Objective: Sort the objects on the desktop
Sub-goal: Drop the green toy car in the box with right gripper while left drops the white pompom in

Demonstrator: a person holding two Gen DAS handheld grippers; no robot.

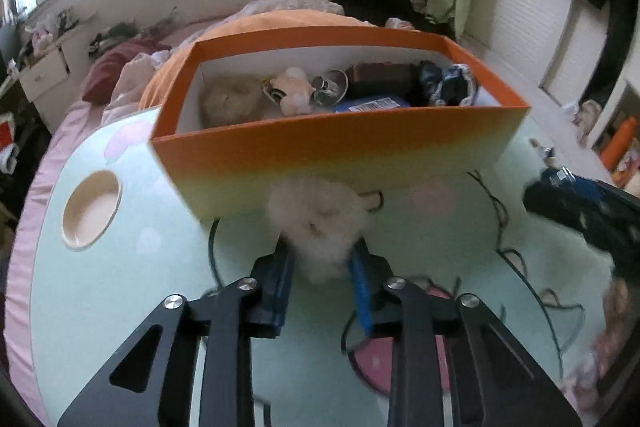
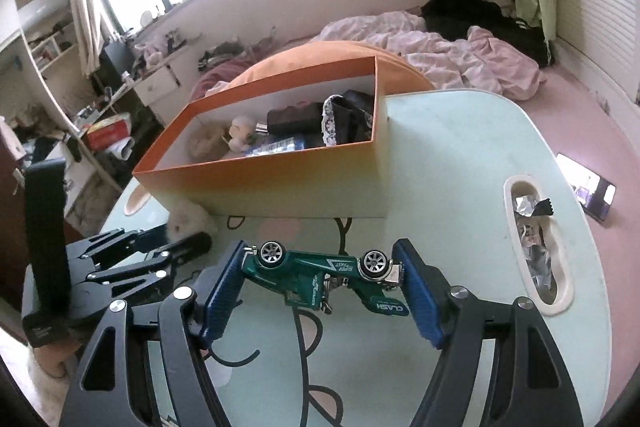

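Left gripper [image 1: 320, 259]: fingers clamped on white pompom [image 1: 320, 223], just before orange box [image 1: 336, 151] on surface [image 1: 120, 267]. Right gripper [image 2: 320, 283]: fingers pinching green toy car [image 2: 320, 275] end to end. Step: both picks made; next, lift over box rim, release inside. Box contents partly hidden, blurred.
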